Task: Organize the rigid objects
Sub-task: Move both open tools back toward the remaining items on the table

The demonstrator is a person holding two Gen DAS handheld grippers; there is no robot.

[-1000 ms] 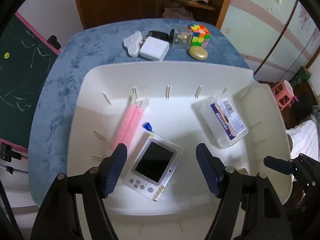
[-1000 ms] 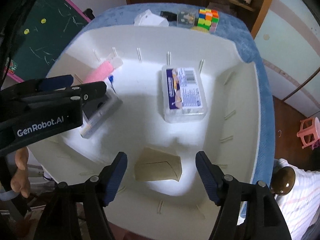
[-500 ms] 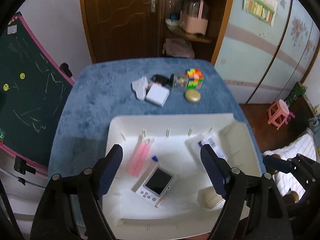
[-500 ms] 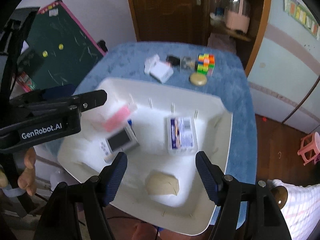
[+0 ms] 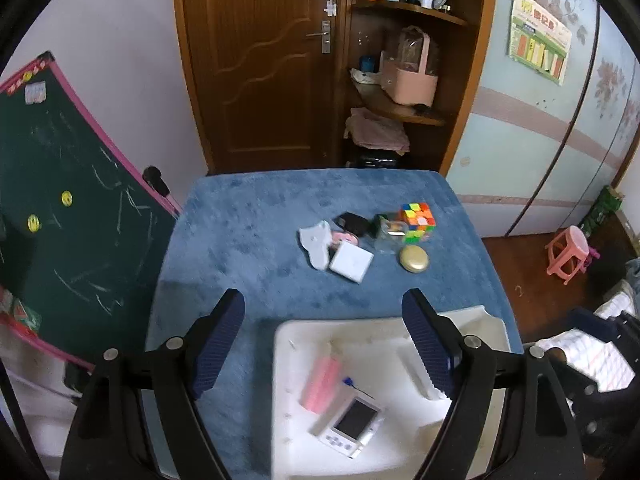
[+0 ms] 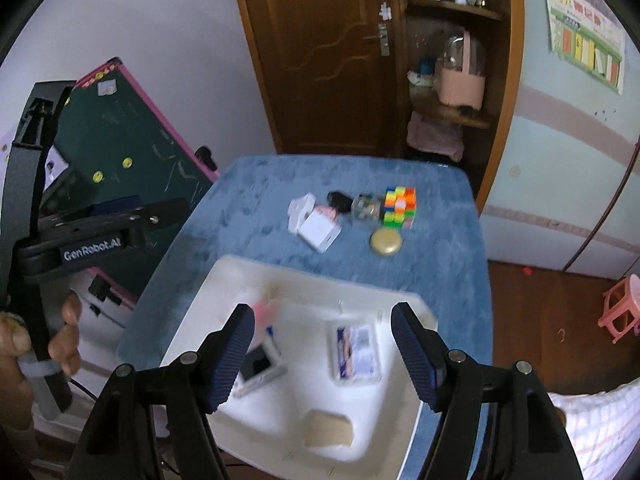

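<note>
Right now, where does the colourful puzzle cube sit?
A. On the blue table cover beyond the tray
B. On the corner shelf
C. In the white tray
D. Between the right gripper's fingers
A: the puzzle cube rests on the blue table cover, past the white tray's far rim, beside a gold disc.

bare blue tabletop (image 5: 248, 240) left, clutter (image 5: 360, 240) right

Both views are dim and bluish, with heavy fisheye bending — door (image 5: 260, 64) and wall lines bow outward, and black vignette fills the corners. The white tray (image 5: 288, 380) at the bottom glares, overexposed, its contents smeared by motion blur. In the right wrist view the tray (image 6: 224, 280) is blurred too — the worktop (image 6: 248, 184) beyond is slightly soft. Shadows are faint.
</note>
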